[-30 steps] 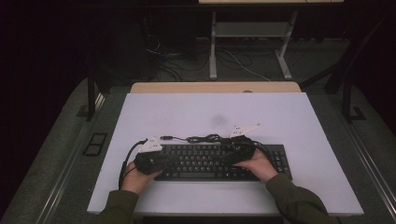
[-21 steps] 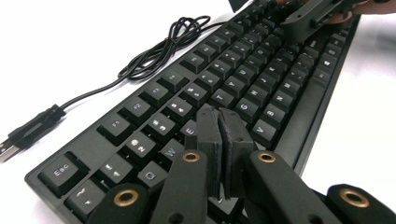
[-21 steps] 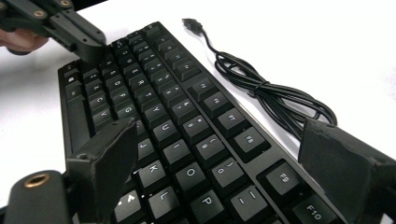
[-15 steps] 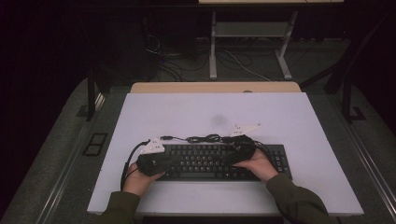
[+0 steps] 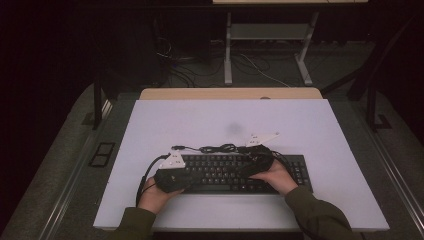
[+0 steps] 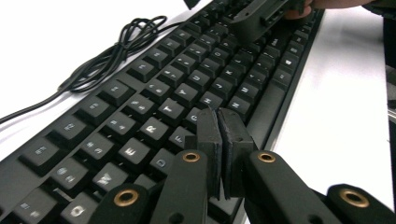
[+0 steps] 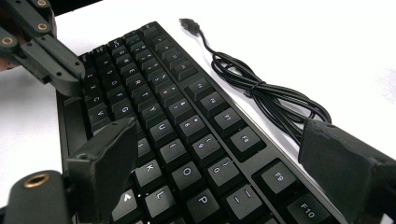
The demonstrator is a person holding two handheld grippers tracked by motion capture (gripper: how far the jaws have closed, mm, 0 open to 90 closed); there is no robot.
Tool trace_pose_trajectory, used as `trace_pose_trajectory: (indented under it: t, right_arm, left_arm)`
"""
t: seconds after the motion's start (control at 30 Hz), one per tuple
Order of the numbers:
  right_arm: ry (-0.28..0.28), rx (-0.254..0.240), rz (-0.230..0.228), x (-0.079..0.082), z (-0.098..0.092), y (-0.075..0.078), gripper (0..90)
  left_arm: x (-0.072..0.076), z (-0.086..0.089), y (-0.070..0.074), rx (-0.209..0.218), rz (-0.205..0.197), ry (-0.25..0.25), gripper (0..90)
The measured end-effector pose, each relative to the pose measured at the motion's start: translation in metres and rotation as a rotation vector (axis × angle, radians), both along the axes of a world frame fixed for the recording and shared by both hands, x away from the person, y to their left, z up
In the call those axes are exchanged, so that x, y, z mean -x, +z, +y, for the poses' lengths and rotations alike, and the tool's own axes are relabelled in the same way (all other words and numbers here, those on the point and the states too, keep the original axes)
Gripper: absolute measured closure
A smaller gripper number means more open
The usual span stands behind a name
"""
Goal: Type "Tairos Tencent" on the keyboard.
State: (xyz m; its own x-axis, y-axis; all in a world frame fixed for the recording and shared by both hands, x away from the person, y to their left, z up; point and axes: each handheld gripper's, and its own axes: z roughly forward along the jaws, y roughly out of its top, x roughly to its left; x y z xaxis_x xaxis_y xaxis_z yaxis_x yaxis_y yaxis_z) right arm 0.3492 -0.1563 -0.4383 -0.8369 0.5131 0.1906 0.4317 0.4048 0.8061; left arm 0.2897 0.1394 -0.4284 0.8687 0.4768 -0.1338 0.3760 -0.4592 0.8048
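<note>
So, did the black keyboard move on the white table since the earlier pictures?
No. The black keyboard lies at the same spot on the white table, equally near its front edge, as in the earlier high views.

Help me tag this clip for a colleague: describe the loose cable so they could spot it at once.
On the white table lies a black keyboard near the person's edge. Just behind its far edge, a thin black cable lies in a loose tangle, ending in an unplugged flat plug. Unlike the thicker leads trailing from the grippers, it runs flat on the table.
</note>
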Motion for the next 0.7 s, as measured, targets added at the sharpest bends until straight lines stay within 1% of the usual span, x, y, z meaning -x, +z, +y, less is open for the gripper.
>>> trace_pose_trajectory:
  t: [0.3, 0.63, 0.7]
  right_arm:
    - [0.003, 0.0, 0.0, 0.0, 0.0, 0.001, 11.7]
    - [0.005, 0.002, -0.002, 0.0, 0.0, 0.001, 11.6]
    - [0.004, 0.003, -0.002, 0.0, 0.0, 0.001, 11.7]
  left_arm:
    - [0.003, -0.009, -0.004, -0.002, 0.016, -0.033, 86.8]
    - [0.004, -0.017, -0.009, -0.023, 0.034, -0.062, 86.9]
    - [0.004, -0.017, -0.01, -0.034, 0.032, -0.069, 86.9]
